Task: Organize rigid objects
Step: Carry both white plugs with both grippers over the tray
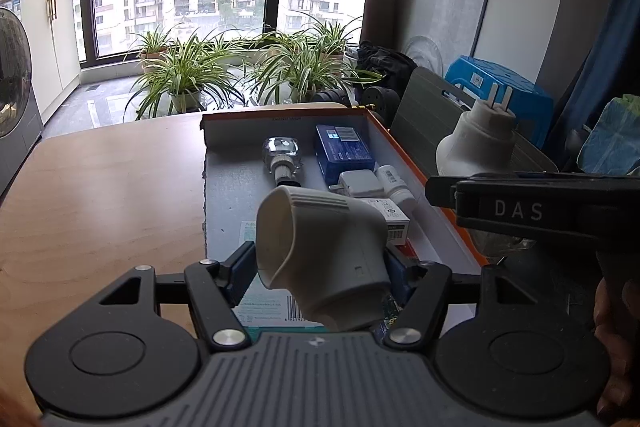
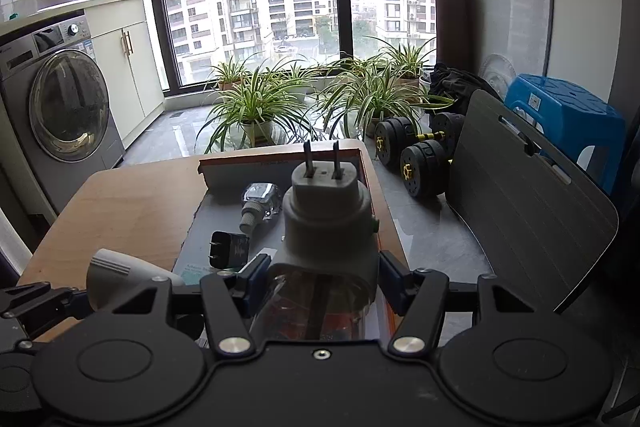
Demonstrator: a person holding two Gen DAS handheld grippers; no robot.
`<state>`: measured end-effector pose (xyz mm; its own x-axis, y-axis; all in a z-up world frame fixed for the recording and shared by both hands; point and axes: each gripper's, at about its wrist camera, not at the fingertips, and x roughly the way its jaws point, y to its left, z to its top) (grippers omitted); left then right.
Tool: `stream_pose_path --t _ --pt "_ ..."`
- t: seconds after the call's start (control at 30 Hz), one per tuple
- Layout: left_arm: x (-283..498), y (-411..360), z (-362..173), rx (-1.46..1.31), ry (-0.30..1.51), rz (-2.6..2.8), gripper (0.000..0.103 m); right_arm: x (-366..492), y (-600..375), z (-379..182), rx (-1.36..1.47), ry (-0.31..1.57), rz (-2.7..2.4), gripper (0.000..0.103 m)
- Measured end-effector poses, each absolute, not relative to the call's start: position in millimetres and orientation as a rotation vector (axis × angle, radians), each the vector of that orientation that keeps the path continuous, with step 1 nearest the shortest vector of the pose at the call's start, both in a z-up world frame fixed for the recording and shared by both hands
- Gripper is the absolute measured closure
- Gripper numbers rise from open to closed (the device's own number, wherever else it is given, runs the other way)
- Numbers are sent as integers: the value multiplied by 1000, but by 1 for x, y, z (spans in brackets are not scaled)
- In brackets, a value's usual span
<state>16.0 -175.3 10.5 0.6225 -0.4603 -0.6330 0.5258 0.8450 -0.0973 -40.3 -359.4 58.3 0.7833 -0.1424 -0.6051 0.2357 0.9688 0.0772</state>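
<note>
My left gripper [image 1: 320,263] is shut on a white angled plastic piece [image 1: 320,251] and holds it over the near end of an orange-edged open box [image 1: 400,143] on the wooden table [image 1: 100,195]. My right gripper [image 2: 320,279] is shut on a white plug-in device [image 2: 330,223] with two prongs pointing up and a clear base, above the box's right side. That device also shows in the left wrist view [image 1: 476,143]. In the box lie a clear glass bottle [image 1: 282,157], a blue box [image 1: 344,155], a white charger [image 1: 360,185] and a black plug [image 2: 229,249].
Beyond the table's right edge stand a grey folded board [image 2: 528,203], dumbbells [image 2: 416,155] and a blue stool [image 2: 568,115]. Potted plants [image 2: 256,107] line the window. A washing machine [image 2: 60,107] stands on the left.
</note>
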Motion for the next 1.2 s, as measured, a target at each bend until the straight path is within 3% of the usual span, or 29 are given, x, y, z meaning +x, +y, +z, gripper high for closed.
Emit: stream_pose_path --t 1.2 --pt "19 -192 -3 117 731 -579 36 28 -375 44 127 728 -116 33"
